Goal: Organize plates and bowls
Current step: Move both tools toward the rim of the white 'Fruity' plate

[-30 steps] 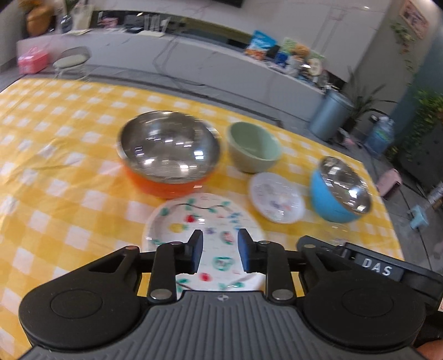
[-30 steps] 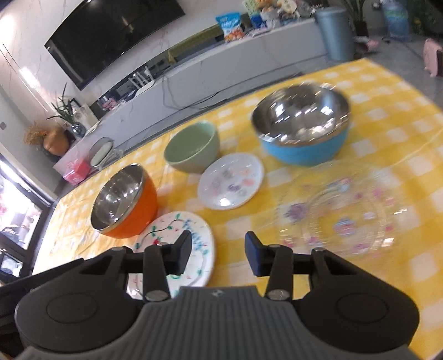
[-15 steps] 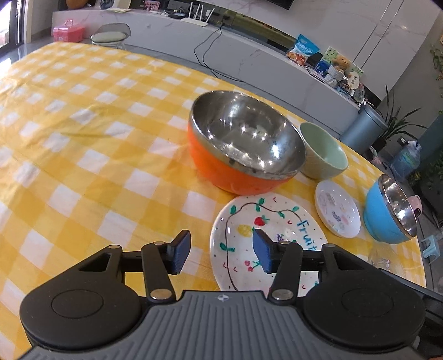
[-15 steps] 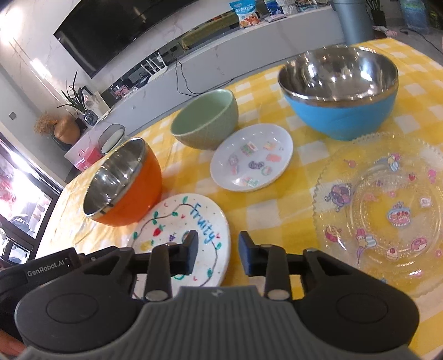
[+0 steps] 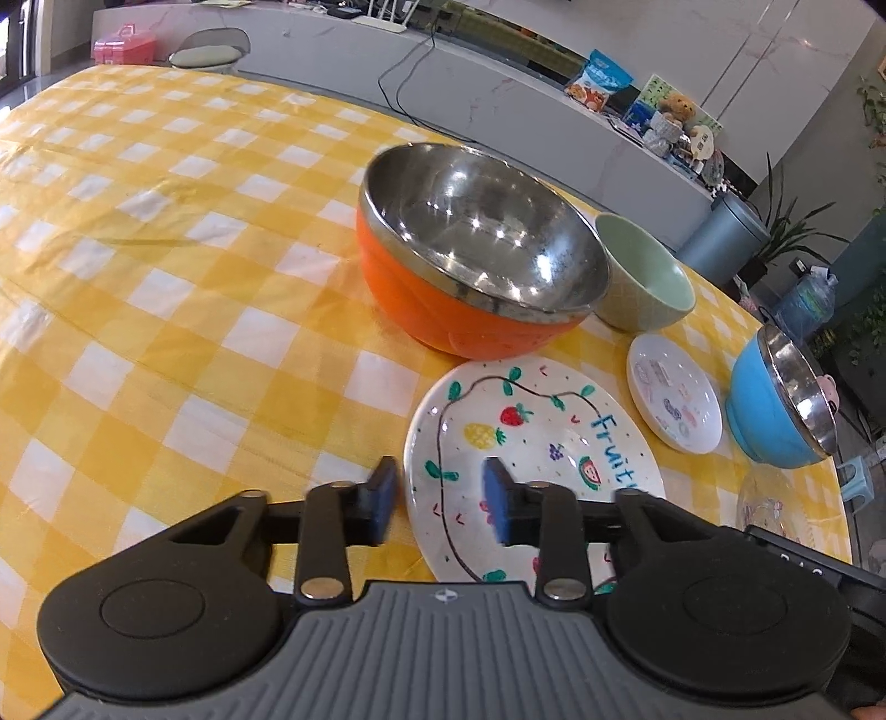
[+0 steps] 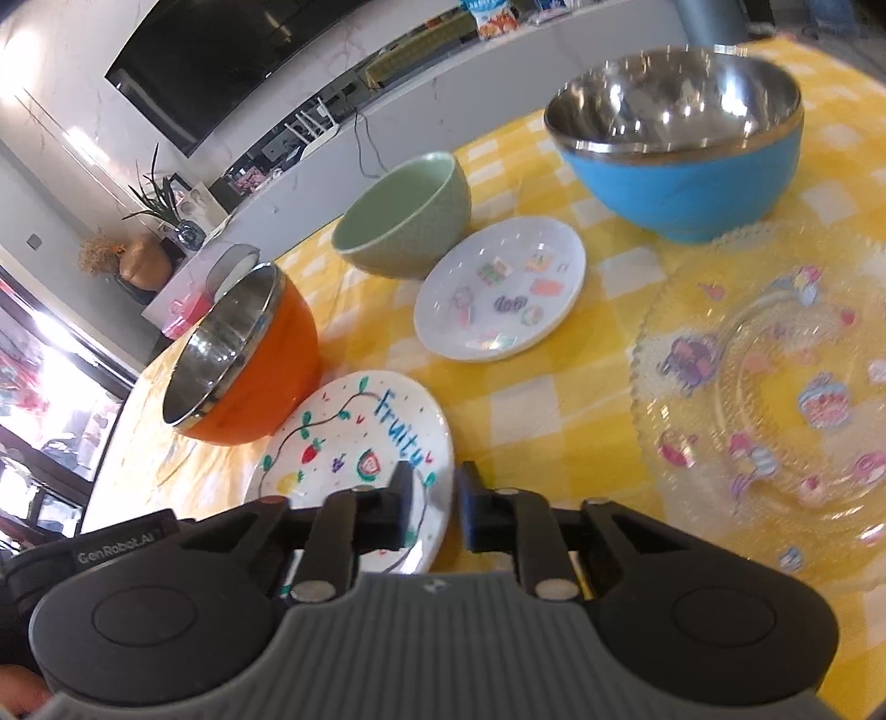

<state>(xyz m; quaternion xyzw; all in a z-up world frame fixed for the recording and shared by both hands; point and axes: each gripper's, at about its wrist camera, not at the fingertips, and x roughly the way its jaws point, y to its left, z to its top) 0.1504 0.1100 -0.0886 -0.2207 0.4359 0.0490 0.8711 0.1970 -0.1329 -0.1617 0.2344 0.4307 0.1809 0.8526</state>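
On the yellow checked tablecloth (image 5: 166, 310) lie a white "Fruity" plate (image 5: 531, 437), an orange steel-lined bowl (image 5: 476, 249), a green bowl (image 5: 648, 277), a small white plate (image 5: 673, 401), a blue bowl (image 5: 775, 399) and a clear glass plate (image 6: 775, 387). My left gripper (image 5: 437, 498) hangs over the Fruity plate's left rim, its jaws closing with no pad pressing on it. My right gripper (image 6: 434, 498) hovers at the same plate's (image 6: 354, 437) right rim, its jaws closing to a narrow gap that grips nothing.
The table's far edge runs behind the bowls, with a long white counter (image 5: 498, 111), a grey bin (image 5: 725, 238) and a chair (image 5: 207, 50) beyond it. The other gripper's black body (image 6: 111, 548) sits close at the lower left of the right wrist view.
Both grippers have sunk closer to the table and the Fruity plate. The left jaws widened, then narrowed again. The right jaws have narrowed steadily.
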